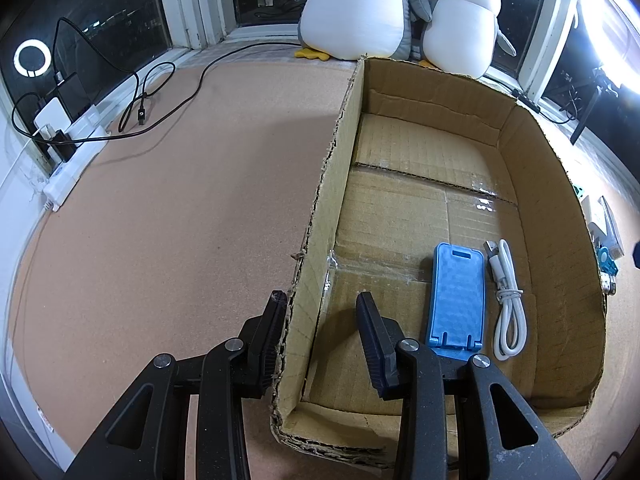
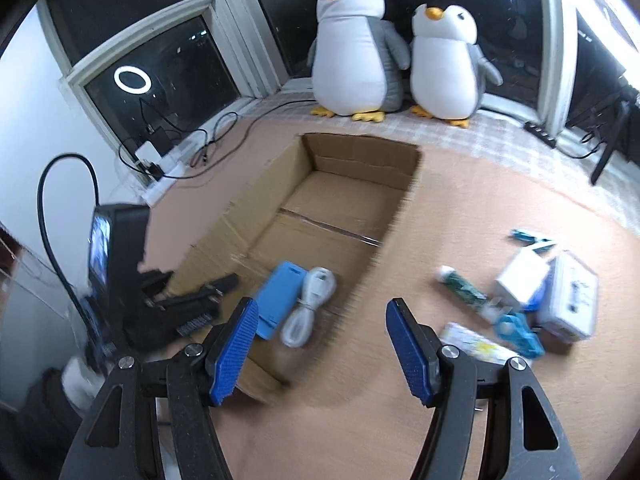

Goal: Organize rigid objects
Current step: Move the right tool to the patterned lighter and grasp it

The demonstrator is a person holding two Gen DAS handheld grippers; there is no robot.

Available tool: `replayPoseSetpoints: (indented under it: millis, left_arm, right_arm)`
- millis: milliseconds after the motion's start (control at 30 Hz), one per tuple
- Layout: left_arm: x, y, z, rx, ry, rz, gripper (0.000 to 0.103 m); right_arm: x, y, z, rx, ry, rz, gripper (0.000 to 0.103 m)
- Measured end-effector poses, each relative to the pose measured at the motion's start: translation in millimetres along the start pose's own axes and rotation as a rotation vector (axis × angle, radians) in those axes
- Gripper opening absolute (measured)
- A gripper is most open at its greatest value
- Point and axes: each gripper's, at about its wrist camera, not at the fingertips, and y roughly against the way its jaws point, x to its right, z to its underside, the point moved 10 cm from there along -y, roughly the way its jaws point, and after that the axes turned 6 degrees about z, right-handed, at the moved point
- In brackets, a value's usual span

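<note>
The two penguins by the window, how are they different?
The left penguin is taller and wider; the right penguin is shorter and rounder. The left penguin's beak points left, while the right penguin's beak points more toward the middle. The left penguin has a dark cap on top of its head; the right penguin's head looks mostly white. Both are soft toys with white bellies, grey wings, orange beaks and yellow feet, sitting upright side by side.

An open brown cardboard box [image 1: 540,184] holds a flat blue plastic phone stand [image 1: 456,296] beside a coiled white cable [image 1: 506,304] near its front wall; small packages [image 2: 560,296] lie scattered outside its right wall.
</note>
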Motion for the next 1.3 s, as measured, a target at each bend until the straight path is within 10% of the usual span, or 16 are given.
replayPoseSetpoints:
  millis: [467,1300]
  left_arm:
    - [5,0,-1,-0.002,-0.015,0.001,0.039]
    - [5,-1,-1,-0.004,-0.014,0.004,0.039]
  right_arm:
    - [76,-14,30,-0.110,0.071,0.114,0.062]
    - [93,-51,45,-0.243,0.118,0.084,0.058]
